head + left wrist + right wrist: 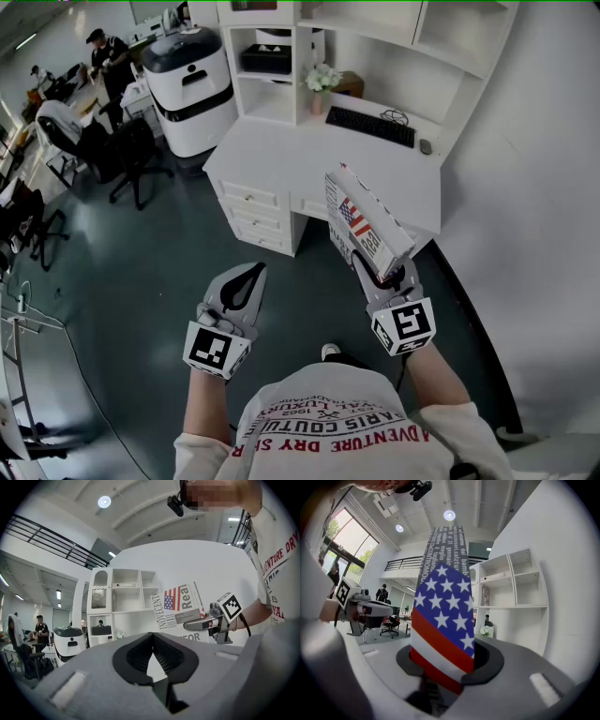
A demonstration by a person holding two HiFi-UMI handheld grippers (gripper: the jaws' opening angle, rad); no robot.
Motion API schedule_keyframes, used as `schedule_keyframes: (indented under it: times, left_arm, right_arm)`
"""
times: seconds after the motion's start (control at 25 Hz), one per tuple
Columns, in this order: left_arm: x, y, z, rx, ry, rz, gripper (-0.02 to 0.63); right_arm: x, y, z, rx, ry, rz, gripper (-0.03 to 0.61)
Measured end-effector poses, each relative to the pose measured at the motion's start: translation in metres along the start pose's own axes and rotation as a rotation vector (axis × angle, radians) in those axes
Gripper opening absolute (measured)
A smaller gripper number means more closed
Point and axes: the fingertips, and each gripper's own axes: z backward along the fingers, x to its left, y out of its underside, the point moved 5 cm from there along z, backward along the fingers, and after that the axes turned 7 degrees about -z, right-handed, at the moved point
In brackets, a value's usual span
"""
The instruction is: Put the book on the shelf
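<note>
**Red, white and blue cover: book clamped in the right tongs, not on the shelf**

In the head view the book (367,225) rises out of the right tongs (386,277), just right of centre frame. It is tilted, with its top leaning toward the upper left. Its cover carries a stars-and-stripes flag and newspaper-style print.

In the right gripper view both pads press on the lower edge of the book (443,606). The right tongs (449,663) are therefore gripping it, and the flag pattern runs up the middle of the frame. The book is held in the air, seen against the front right corner of the white counter (281,155) and well apart from the shelf.

The left tongs (251,277) sit lower left of centre, beside the right pair and clear of the book. In the left gripper view the left tongs (152,635) are closed, with the tips meeting and nothing between them. Beyond them, right of centre, are the book (180,604) and the right tongs (206,619).

The white shelf (281,56) stands on the back of the counter at top centre. On the counter are a black keyboard (370,125), a mouse (427,146) and a small vase of flowers (322,80). Dark floor (159,272) fills the left of the frame.
</note>
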Motion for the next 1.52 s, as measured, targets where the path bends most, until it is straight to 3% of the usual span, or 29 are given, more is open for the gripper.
schedule_keyframes:
  times: [0.48,0.68,0.92,1.2,1.52]
  left_arm:
    - [0.007,0.000,0.004,0.021,-0.018,0.018,0.005]
    - [0.021,0.017,0.009,0.052,-0.054,0.038,0.005]
    - [0.038,0.033,-0.016,0.073,-0.078,0.029,0.005]
    - [0.117,0.047,-0.086,0.084,-0.083,-0.001,0.005]
    - [0.204,0.056,-0.220,0.057,-0.033,-0.014,0.005]
  right_arm:
    - [0.010,0.000,-0.001,0.007,0.006,-0.007,0.160]
    - [0.022,0.009,-0.012,0.021,0.003,0.010,0.160]
    - [-0.006,0.025,-0.047,0.037,0.003,-0.052,0.160]
    - [-0.050,0.021,-0.152,0.019,0.003,-0.070,0.160]
    - [-0.140,0.003,-0.273,0.008,0.054,-0.071,0.160]
